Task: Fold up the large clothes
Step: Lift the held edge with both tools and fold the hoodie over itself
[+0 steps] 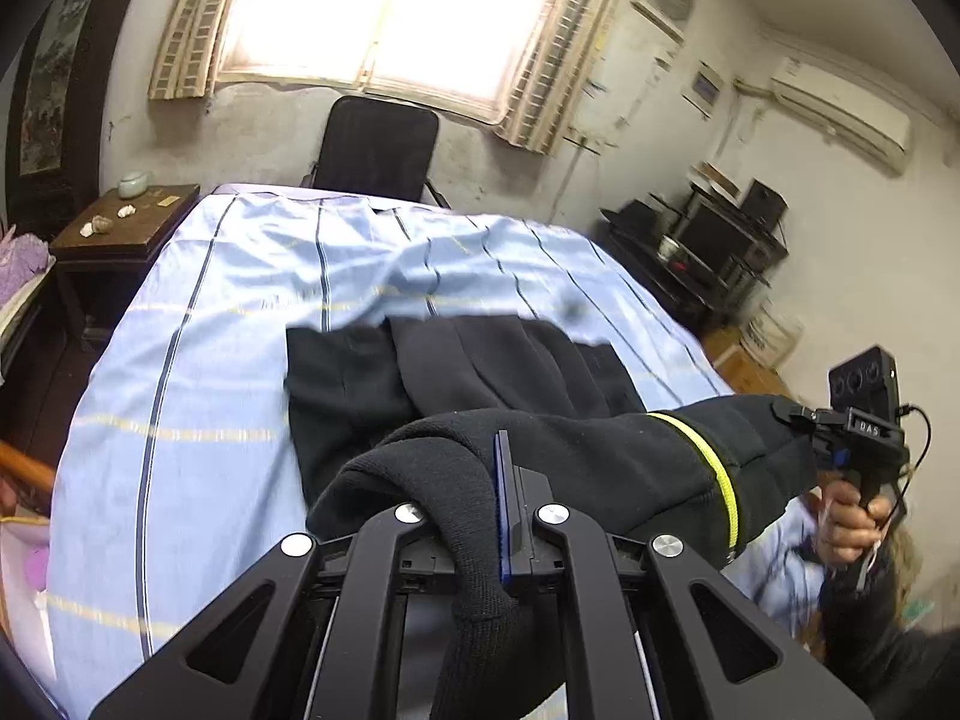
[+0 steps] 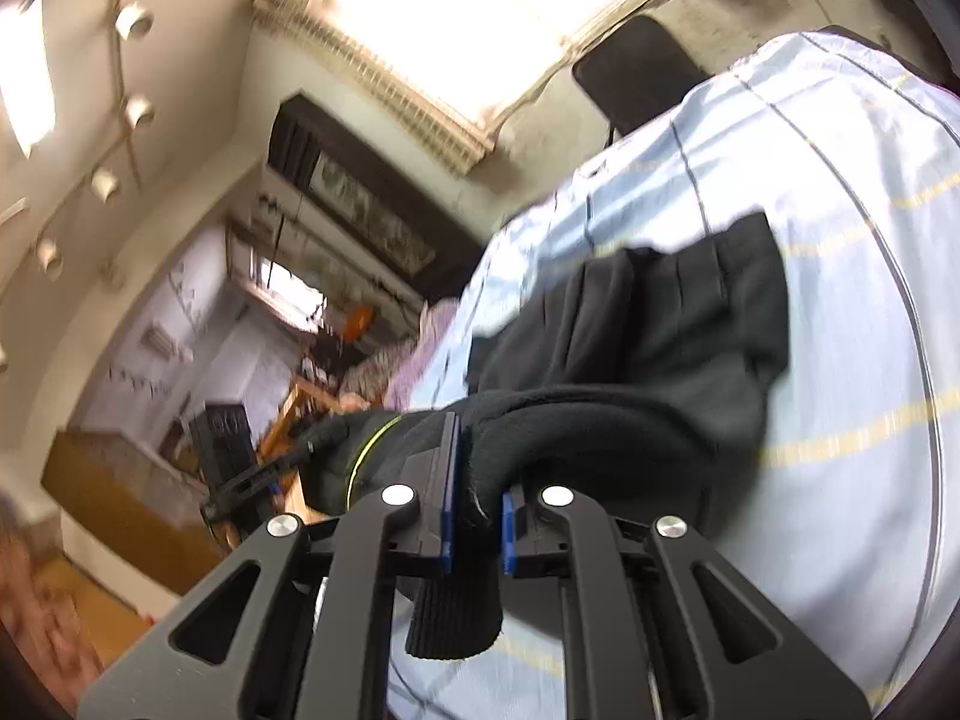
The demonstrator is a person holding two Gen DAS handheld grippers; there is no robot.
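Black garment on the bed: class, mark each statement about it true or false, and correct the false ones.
1. The left tool is shut on the black garment. True.
2. The right tool hangs open, holding nothing. False: it grips a ribbed edge of the same garment.
3. The garment has a yellow-green stripe. True.
4. The bed sheet is plain red. False: it is light blue with dark and yellow lines.
5. A black chair stands beyond the bed, under the window. True.
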